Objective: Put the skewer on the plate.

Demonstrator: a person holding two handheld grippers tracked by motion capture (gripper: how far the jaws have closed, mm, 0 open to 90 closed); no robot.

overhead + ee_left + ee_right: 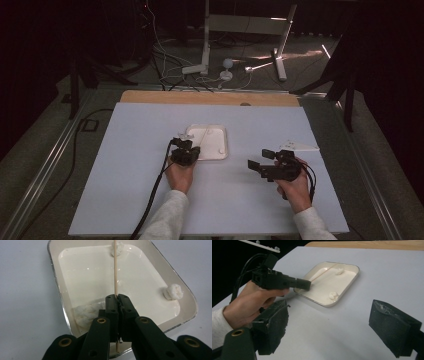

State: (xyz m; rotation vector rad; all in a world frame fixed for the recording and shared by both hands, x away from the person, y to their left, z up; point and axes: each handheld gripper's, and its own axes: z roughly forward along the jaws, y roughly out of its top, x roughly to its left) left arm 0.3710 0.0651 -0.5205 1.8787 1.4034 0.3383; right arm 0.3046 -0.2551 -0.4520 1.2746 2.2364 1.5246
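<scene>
A shallow white tray (223,131) lies in the middle of the pale table. It holds three white soft lumps: one at the far end (117,247), one at the right side (173,291) and one in the near corner (86,312). My left gripper (117,298) is shut on a thin wooden skewer (115,270), whose far end reaches the far lump. In the high view the left gripper (189,146) sits at the tray's near-left edge. My right gripper (261,159) hovers open and empty to the right of the tray; its pads (275,323) stand wide apart.
The white table sheet (125,175) has bare room left, right and in front of the tray (355,271). A wooden strip (150,96) runs along the far edge. Beyond it, cables and a white stand (205,60) lie on the dark floor.
</scene>
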